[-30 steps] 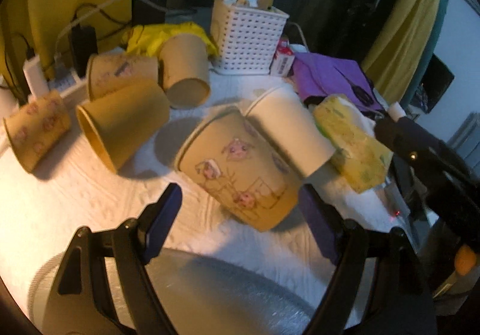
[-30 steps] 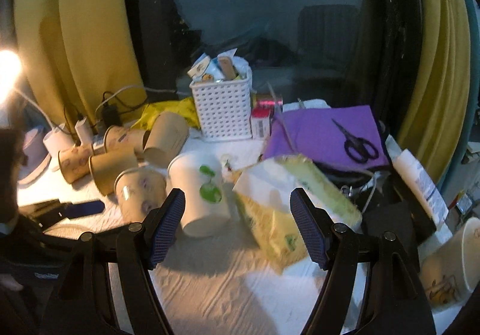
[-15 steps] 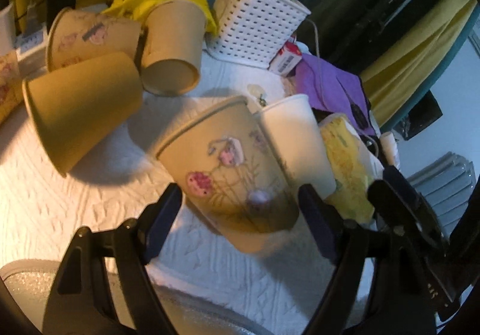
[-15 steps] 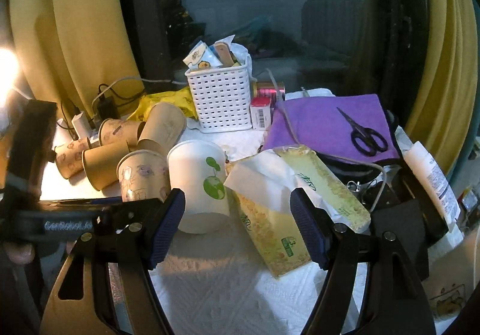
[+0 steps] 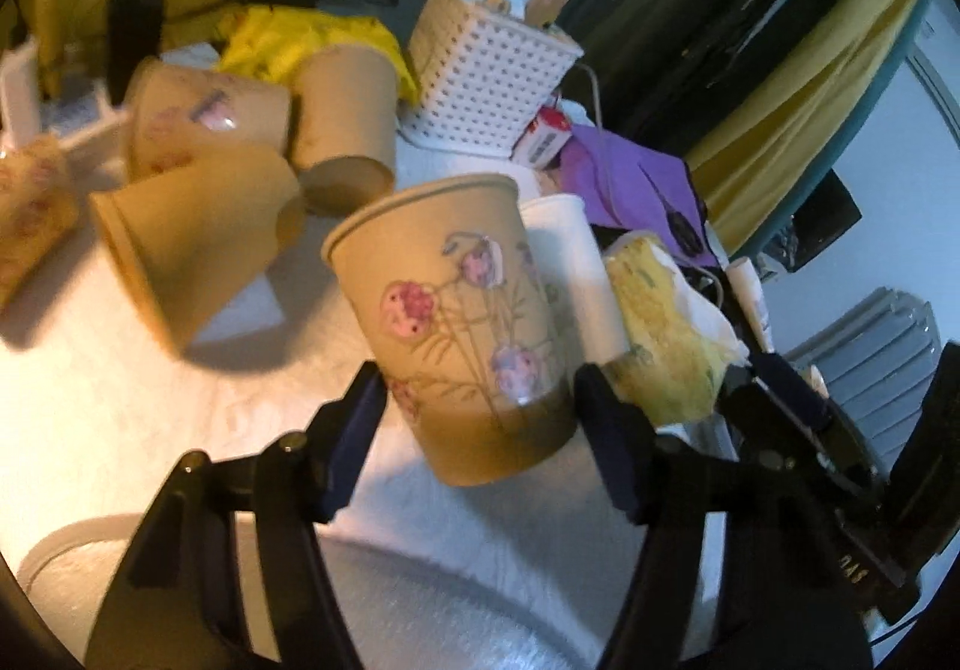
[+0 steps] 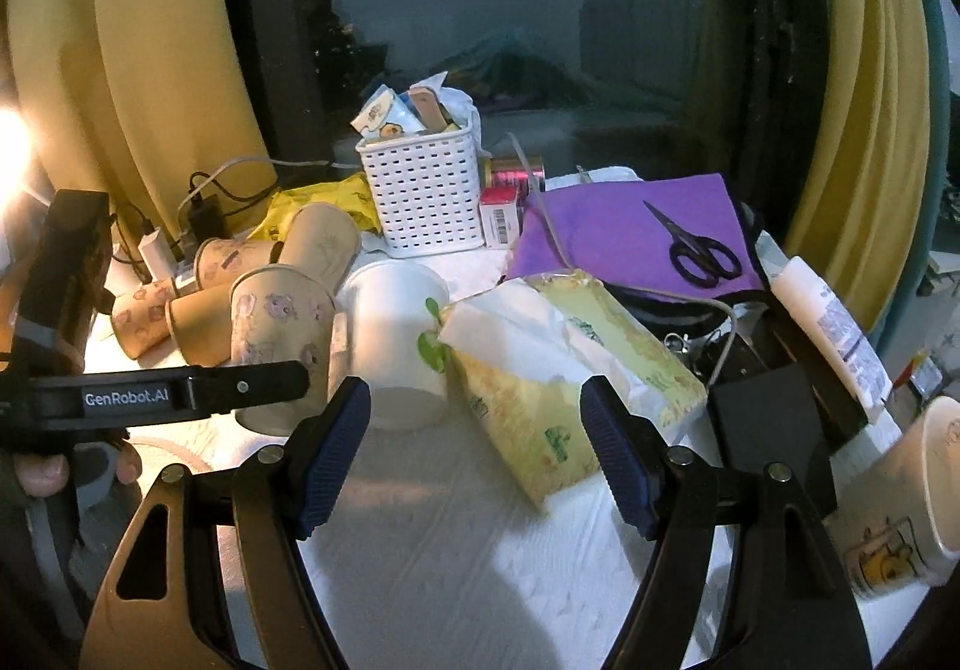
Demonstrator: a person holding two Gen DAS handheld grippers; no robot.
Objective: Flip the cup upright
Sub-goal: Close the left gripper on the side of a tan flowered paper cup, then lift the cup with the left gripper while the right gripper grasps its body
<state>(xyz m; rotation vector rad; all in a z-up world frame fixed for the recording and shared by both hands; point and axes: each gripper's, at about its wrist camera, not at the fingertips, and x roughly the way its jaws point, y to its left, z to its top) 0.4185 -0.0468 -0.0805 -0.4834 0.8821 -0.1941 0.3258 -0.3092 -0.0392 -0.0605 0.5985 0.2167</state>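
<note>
Your left gripper [image 5: 477,418] grasps the flowered cup [image 5: 456,310], rim up and tilted. Your right gripper [image 6: 474,448] hangs released above the tissue pack [image 6: 558,364].

Seven paper cups [image 6: 282,346], one basket [image 6: 423,196], one scissors [image 6: 696,247].

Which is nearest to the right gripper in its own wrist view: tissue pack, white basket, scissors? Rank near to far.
From the right gripper:
1. Tissue pack, just ahead, between the fingers.
2. Scissors, farther back on the right, lying on the purple cloth.
3. White basket, at the back, centre-left, by the window.
Scissors and basket are close in depth; the basket looks slightly farther.
</note>
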